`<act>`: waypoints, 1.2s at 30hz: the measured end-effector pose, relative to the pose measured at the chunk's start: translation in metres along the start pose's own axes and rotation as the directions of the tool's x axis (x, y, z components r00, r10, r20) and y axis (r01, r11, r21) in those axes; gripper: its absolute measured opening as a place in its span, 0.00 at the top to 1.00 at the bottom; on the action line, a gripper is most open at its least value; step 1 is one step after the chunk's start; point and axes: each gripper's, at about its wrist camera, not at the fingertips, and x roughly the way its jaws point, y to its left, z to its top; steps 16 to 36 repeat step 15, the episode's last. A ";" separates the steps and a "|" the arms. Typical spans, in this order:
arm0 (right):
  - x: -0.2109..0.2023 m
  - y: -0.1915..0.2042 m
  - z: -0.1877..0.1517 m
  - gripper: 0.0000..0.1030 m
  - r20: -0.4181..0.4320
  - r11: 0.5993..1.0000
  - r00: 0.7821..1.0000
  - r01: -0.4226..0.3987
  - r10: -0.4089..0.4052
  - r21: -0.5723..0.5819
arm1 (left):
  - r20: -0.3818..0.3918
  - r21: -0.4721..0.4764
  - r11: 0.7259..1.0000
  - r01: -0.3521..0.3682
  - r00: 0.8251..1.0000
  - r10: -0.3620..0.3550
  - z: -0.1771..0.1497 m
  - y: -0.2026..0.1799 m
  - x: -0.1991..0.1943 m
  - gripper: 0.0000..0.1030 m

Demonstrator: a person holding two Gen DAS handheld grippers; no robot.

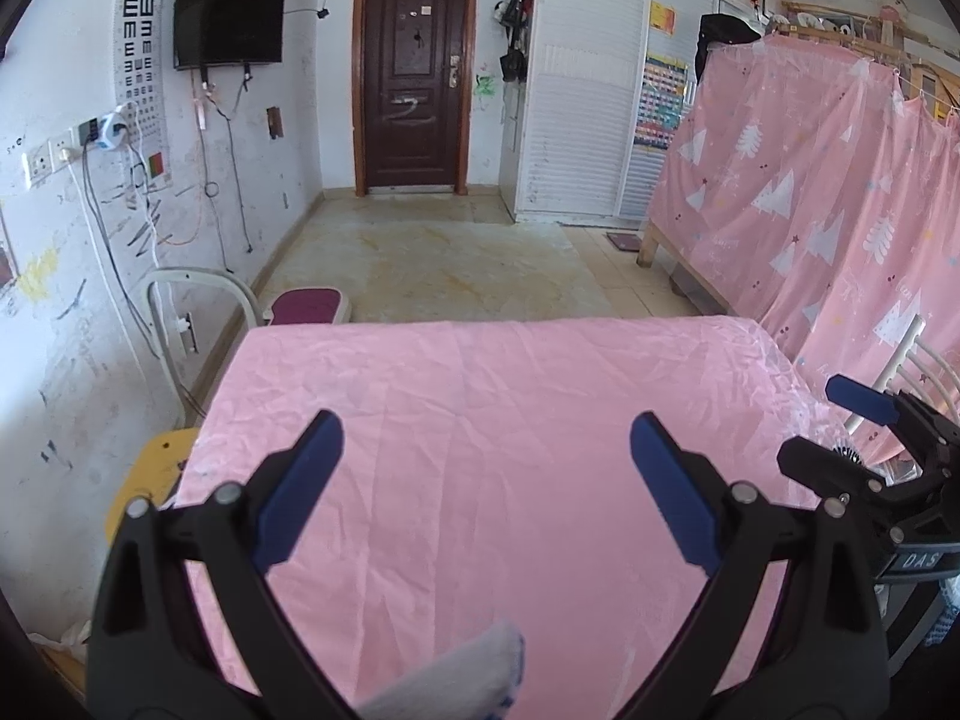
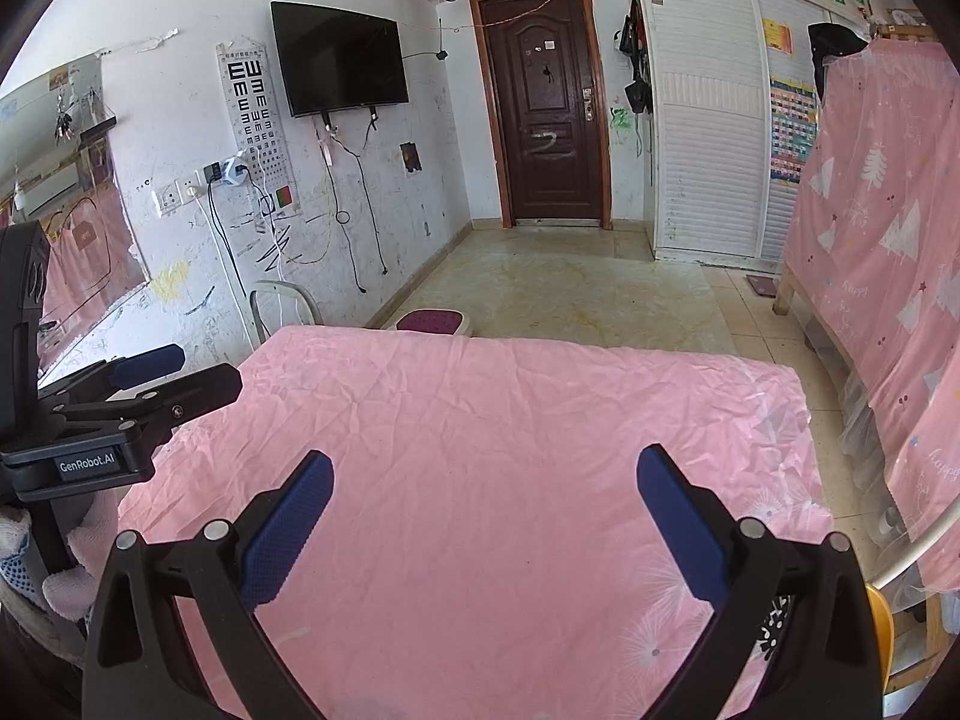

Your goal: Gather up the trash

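Note:
A table under a pink cloth [image 1: 480, 420] fills the lower half of both views [image 2: 480, 432]. No trash shows on it. My left gripper [image 1: 486, 438] is open and empty above the cloth's near part. A grey fabric edge [image 1: 468, 672] shows under it at the bottom. My right gripper [image 2: 483, 477] is open and empty above the cloth. The right gripper also shows at the right edge of the left wrist view [image 1: 864, 420]. The left gripper shows at the left edge of the right wrist view [image 2: 150, 378].
A white chair with a maroon seat [image 1: 309, 306] stands at the table's far left. A yellow stool [image 1: 150, 480] is by the left edge. A pink curtained bunk frame [image 1: 810, 192] is on the right. Tiled floor [image 1: 444, 258] leads to a brown door [image 1: 414, 78].

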 end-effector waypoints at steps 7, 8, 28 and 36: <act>0.001 0.001 -0.001 0.11 -0.001 1.000 1.000 0.001 -0.001 0.000 | -0.004 -0.003 1.000 0.011 1.000 -0.011 0.000 -0.001 0.001 0.10; 0.002 0.001 -0.003 0.11 -0.002 1.000 1.000 0.001 -0.001 0.000 | -0.005 -0.003 1.000 0.011 1.000 -0.011 0.000 -0.003 0.001 0.10; 0.006 0.000 -0.010 0.11 -0.008 1.000 1.000 0.004 -0.003 0.006 | -0.013 -0.009 1.000 0.008 1.000 -0.008 -0.002 -0.002 0.004 0.10; 0.006 0.000 -0.010 0.11 -0.008 1.000 1.000 0.004 -0.003 0.006 | -0.013 -0.009 1.000 0.008 1.000 -0.008 -0.002 -0.002 0.004 0.10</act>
